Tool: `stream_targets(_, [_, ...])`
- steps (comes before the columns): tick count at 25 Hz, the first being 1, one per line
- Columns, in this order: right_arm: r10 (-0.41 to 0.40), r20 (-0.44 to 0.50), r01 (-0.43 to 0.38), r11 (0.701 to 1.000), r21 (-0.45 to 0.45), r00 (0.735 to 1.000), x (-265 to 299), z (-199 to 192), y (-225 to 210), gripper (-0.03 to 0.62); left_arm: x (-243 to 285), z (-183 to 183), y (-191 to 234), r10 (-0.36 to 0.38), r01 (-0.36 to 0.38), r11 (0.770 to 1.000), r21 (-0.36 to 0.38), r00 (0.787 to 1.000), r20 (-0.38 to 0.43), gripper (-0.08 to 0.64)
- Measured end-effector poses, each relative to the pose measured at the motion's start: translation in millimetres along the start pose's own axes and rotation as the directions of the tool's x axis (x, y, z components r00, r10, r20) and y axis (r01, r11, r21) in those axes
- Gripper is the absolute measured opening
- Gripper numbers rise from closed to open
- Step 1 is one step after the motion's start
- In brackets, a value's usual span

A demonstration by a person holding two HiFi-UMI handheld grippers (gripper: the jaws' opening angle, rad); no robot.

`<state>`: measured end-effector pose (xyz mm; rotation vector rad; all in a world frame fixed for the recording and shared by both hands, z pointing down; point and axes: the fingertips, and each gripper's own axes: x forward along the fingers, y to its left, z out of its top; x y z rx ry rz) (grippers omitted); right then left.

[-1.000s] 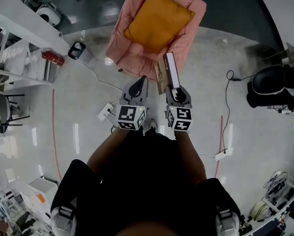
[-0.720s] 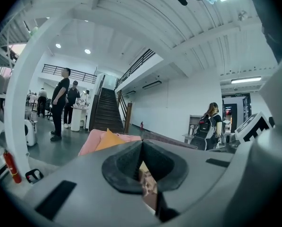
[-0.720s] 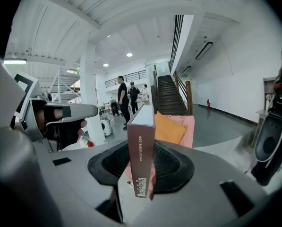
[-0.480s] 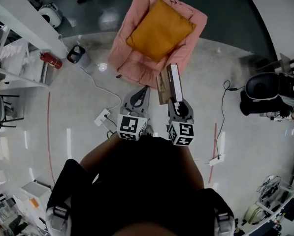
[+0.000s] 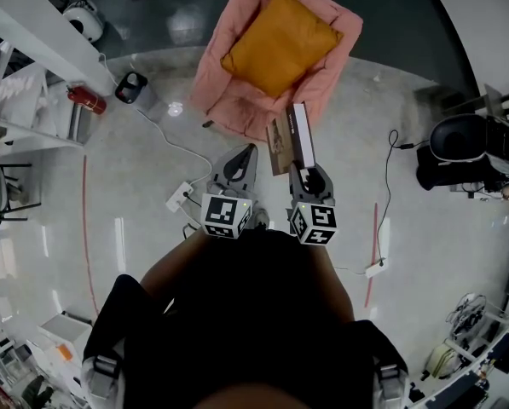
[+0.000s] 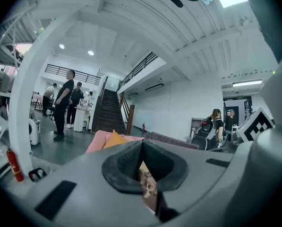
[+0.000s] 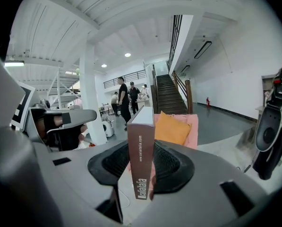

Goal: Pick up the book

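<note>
A dark-covered book [image 5: 295, 136] stands on edge between the jaws of my right gripper [image 5: 303, 162], which is shut on it. In the right gripper view its brown spine [image 7: 141, 150] rises upright out of the right gripper [image 7: 141, 170]. The book hangs in the air just in front of a pink armchair [image 5: 237, 100] with an orange cushion [image 5: 280, 41]. My left gripper [image 5: 247, 153] is beside it on the left, its fingers drawn to a point and holding nothing. In the left gripper view, part of the book's cover [image 6: 149, 189] shows past the left gripper [image 6: 141, 148].
White shelving [image 5: 32, 41] and a red fire extinguisher [image 5: 88, 100] stand at the left. A power strip [image 5: 182, 196] with a white cable lies on the floor. A black office chair [image 5: 459, 147] is at the right. People [image 6: 63, 103] stand by the stairs [image 6: 107, 112].
Both grippers have shifted a little together in front of the armchair and risen slightly. The book has stayed in the right gripper, and the left one has stayed shut.
</note>
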<state>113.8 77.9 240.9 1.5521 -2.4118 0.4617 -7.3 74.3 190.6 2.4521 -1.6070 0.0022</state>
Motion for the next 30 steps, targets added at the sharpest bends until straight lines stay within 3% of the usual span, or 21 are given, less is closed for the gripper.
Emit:
stream_targets(11, [-0.022,-0.008,0.022,1.000,0.004,1.000,6.8,-7.6,9.1,0.146,-0.9,-1.6,15.2,-0.016,0.016,1.000,0.012,1.000,-0.012,0.006])
stream_targets(30, [-0.010,-0.028,0.010,1.000,-0.010,1.000,8.7,-14.2,5.2,0.147,10.7,-8.9,2.4,-0.056,0.056,0.998,-0.001,0.998,-0.021,0.006])
